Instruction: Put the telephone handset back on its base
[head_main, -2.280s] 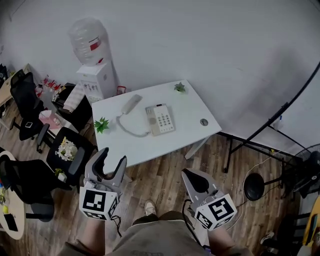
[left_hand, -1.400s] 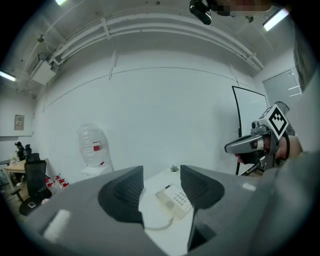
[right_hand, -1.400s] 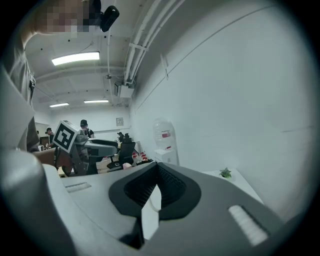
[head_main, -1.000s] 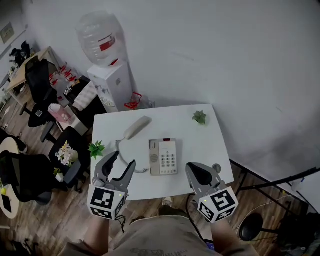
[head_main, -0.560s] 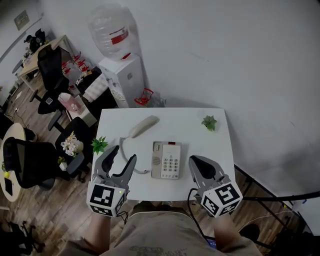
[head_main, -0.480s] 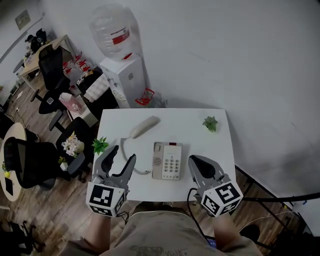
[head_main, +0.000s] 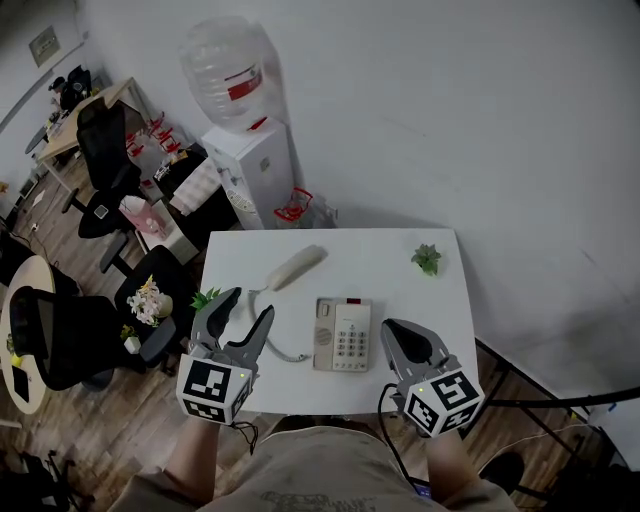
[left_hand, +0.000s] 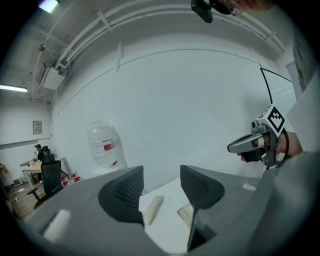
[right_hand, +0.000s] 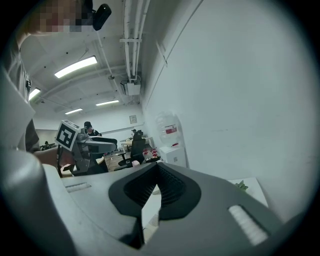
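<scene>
A beige handset lies off its cradle on the white table, left of and beyond the keypad base; a coiled cord joins them. In the left gripper view the handset shows between the jaws, far off. My left gripper hovers open over the table's near left edge, empty. My right gripper hangs shut just right of the base, holding nothing. In the left gripper view the right gripper appears at the right.
A small potted plant stands at the table's far right corner, another at the left edge. A water dispenser stands behind the table. Office chairs and a flower pot fill the floor on the left.
The person has walked up to the table, which now lies right below the grippers. Both grippers kept their states and now hang over the table's near edge.
</scene>
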